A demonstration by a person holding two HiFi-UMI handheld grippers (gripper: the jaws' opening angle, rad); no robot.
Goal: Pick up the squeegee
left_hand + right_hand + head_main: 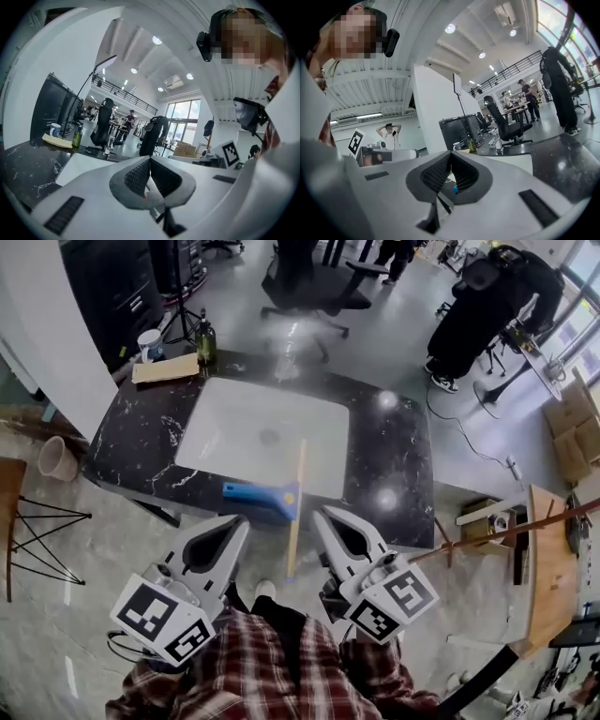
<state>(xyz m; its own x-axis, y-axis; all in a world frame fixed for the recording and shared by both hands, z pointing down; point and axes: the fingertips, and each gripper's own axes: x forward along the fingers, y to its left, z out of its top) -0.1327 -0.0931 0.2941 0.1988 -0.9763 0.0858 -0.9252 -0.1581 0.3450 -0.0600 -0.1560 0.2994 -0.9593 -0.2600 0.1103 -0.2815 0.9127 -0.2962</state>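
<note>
Your left claw and right claw are both pressed together, empty, near the squeegee on the tabletop, its handle overhanging.

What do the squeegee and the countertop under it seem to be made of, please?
The squeegee: its head looks like matte blue plastic, evenly coloured; its long handle is pale tan, probably wood, though no grain shows. The countertop: glossy black stone or a stone-look surface, with white veins and lamp reflections.
</note>
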